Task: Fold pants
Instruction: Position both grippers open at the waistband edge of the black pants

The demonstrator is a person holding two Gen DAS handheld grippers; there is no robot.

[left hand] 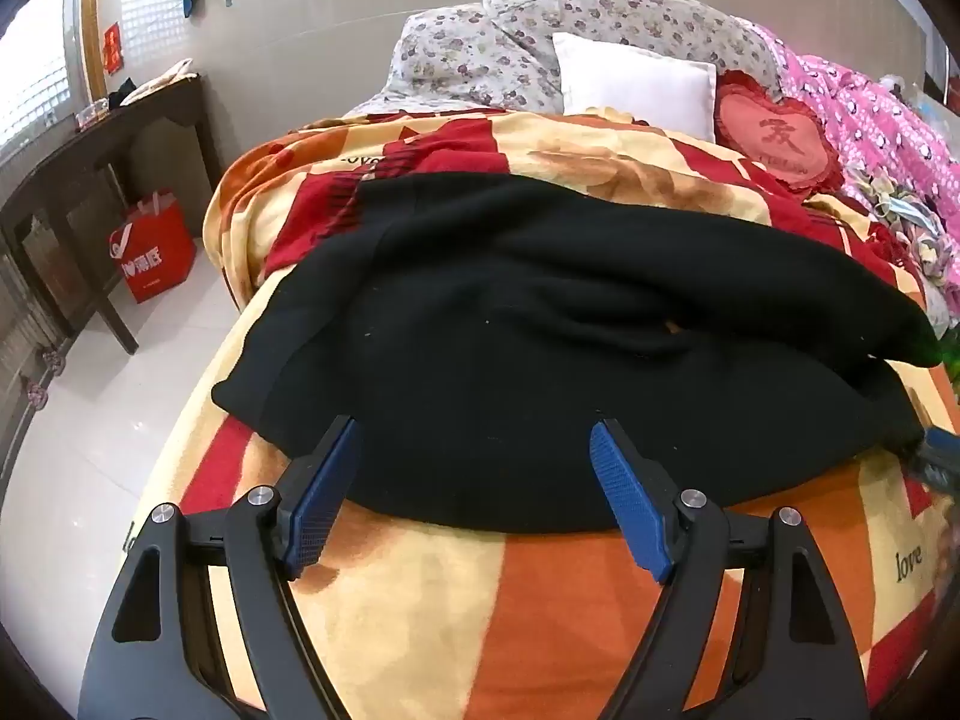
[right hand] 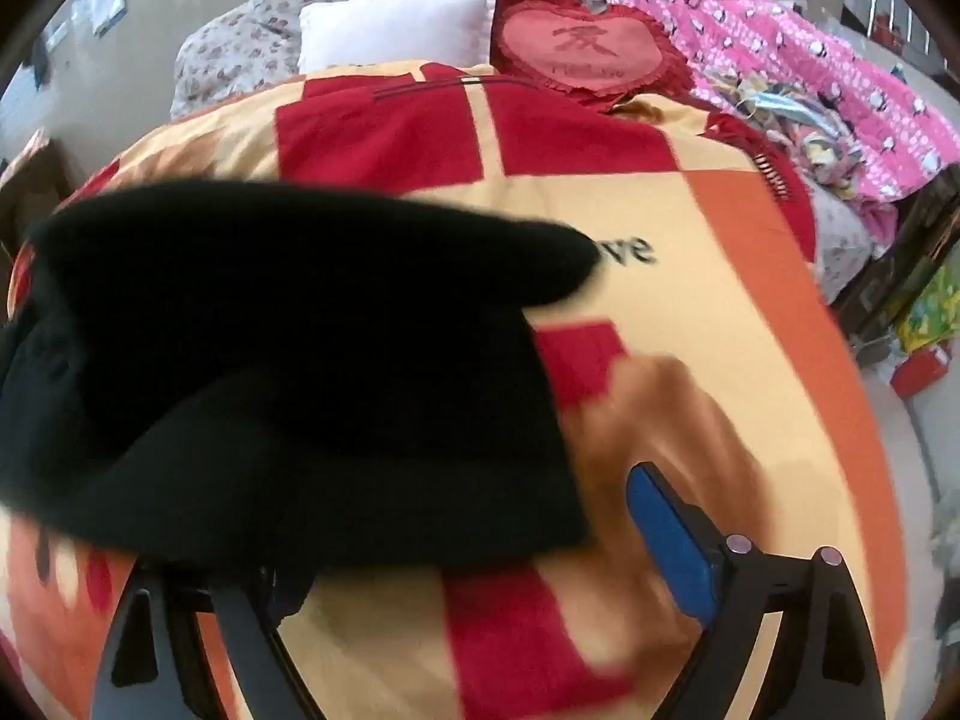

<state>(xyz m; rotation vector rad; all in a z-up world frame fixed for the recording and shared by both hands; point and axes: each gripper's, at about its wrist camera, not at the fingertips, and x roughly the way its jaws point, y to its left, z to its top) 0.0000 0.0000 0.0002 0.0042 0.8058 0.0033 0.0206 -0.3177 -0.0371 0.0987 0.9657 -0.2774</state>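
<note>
Seemingly midway, the left claw (left hand: 474, 441) hovered wide and empty at the near edge of the black pants (left hand: 510, 324), lying loosely doubled on the bed's blanket (left hand: 420, 600), while the right claw (right hand: 480, 516), also spread wide, straddled their rumpled right end, with neatening left.

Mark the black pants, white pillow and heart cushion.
black pants (left hand: 510, 324): left wrist view, middle of the fabric.
white pillow (left hand: 630, 84): left wrist view, centre of its front face.
heart cushion (right hand: 585, 48): right wrist view, centre, on the character.
</note>
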